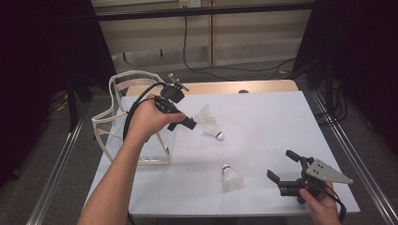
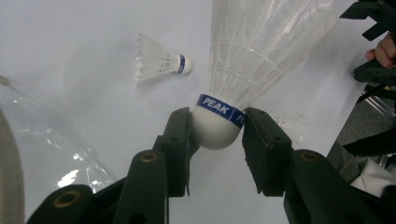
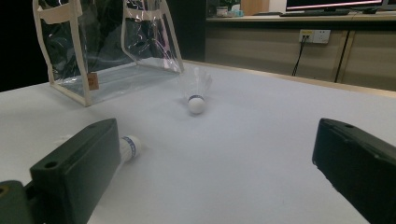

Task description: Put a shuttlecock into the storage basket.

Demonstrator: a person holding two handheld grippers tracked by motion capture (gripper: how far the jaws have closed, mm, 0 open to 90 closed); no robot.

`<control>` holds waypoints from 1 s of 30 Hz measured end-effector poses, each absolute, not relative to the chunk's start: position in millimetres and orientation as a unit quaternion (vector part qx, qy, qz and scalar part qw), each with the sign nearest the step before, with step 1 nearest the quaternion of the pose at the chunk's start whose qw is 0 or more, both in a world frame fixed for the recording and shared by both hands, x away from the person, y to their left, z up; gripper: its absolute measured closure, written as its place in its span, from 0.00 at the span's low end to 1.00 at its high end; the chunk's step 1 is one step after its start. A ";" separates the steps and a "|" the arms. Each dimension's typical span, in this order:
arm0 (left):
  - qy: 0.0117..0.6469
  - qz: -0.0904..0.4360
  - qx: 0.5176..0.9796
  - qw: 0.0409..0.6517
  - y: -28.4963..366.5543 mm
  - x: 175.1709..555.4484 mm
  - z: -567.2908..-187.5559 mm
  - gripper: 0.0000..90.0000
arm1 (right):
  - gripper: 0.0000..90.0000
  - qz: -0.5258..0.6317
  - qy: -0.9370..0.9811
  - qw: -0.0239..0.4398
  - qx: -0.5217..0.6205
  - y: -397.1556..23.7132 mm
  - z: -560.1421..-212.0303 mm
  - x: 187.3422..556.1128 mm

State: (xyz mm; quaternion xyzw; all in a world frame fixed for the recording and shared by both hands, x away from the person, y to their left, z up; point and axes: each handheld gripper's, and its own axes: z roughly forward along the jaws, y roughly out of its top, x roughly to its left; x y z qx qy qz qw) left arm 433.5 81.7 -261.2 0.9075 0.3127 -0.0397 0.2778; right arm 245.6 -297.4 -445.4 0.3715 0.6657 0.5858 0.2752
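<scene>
The clear bag (image 1: pixel 136 122) stands at nine o'clock on the worktop (image 1: pixel 263 117), walling off that edge. One shuttlecock (image 1: pixel 231 178) lies at six o'clock, another (image 1: pixel 210 123) sits near the centre by the bag. From twelve round to four o'clock the white surface lies bare, wide enough for a hand to pass.

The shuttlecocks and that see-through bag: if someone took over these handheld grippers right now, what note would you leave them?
Left gripper: shut on a shuttlecock, gripped at its cork, held above the table.
Right gripper: open, nothing held, near the table's front right corner.
Second shuttlecock lies on the table.
Clear bag stands at the table's left edge; no shuttlecock visible inside.
Likely left: put the held shuttlecock in the bag, then the other.
</scene>
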 end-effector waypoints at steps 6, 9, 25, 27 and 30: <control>0.317 -0.037 0.907 0.277 82.6 435.3 -259.0 0.70 | 0.01 0.586 0.666 0.274 0.372 -297.3 -445.5 245.5; 0.317 -0.037 0.906 0.276 82.9 435.9 -258.0 0.70 | 0.01 0.586 0.666 0.274 0.371 -297.3 -445.4 245.5; 0.322 -0.031 0.906 0.273 82.3 439.0 -253.6 0.70 | 0.01 0.586 0.666 0.274 0.372 -297.4 -445.4 245.5; 0.323 -0.029 0.906 0.274 83.1 439.8 -252.7 0.70 | 0.01 0.586 0.666 0.274 0.372 -297.5 -445.4 245.5; 0.323 -0.028 0.906 0.273 83.7 440.2 -251.7 0.70 | 0.01 0.586 0.666 0.273 0.373 -297.4 -445.6 245.6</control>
